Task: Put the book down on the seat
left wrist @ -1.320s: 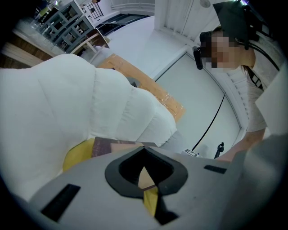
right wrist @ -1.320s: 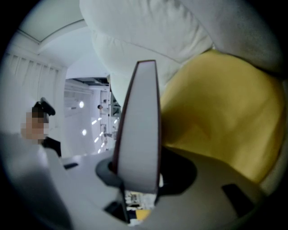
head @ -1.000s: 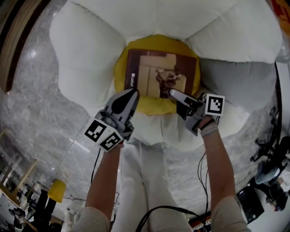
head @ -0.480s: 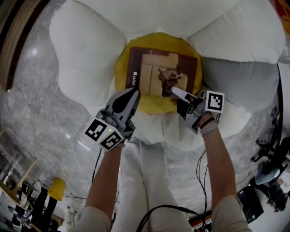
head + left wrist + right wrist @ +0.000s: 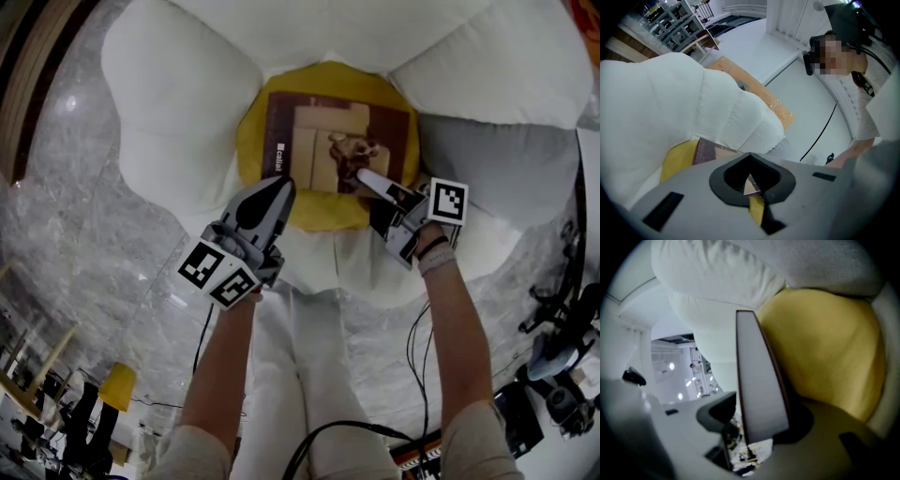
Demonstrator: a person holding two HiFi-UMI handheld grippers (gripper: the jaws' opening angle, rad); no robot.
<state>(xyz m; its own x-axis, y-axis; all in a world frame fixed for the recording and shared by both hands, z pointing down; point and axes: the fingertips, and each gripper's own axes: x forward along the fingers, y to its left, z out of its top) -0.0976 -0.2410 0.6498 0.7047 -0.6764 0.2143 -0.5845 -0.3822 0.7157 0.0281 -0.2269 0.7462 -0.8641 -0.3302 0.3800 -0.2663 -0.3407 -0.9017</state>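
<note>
A brown book [image 5: 319, 150] lies flat on the yellow seat [image 5: 251, 155] of a white petal-shaped chair. My right gripper [image 5: 361, 178] reaches over the book's near right edge. In the right gripper view the book's pale page edge [image 5: 759, 380] stands between the jaws of that gripper [image 5: 759, 423]. Those jaws have just been opening, and a gap shows on the book's left side. The yellow seat [image 5: 825, 352] fills that view's right. My left gripper [image 5: 279, 189] is shut and empty at the seat's front left rim, beside the book [image 5: 708, 152]. Its closed tips [image 5: 752, 159] point across the seat [image 5: 679, 157].
Big white cushions [image 5: 178, 122] ring the seat, with a grey one [image 5: 497, 169] at the right. Marble floor [image 5: 75, 244] lies around the chair, with cables [image 5: 417, 356] and equipment at the lower right. A person [image 5: 853, 75] stands beyond the chair in the left gripper view.
My right gripper has rolled slightly and crept a little further over the book, which still lies on the seat. The left gripper has not moved.
</note>
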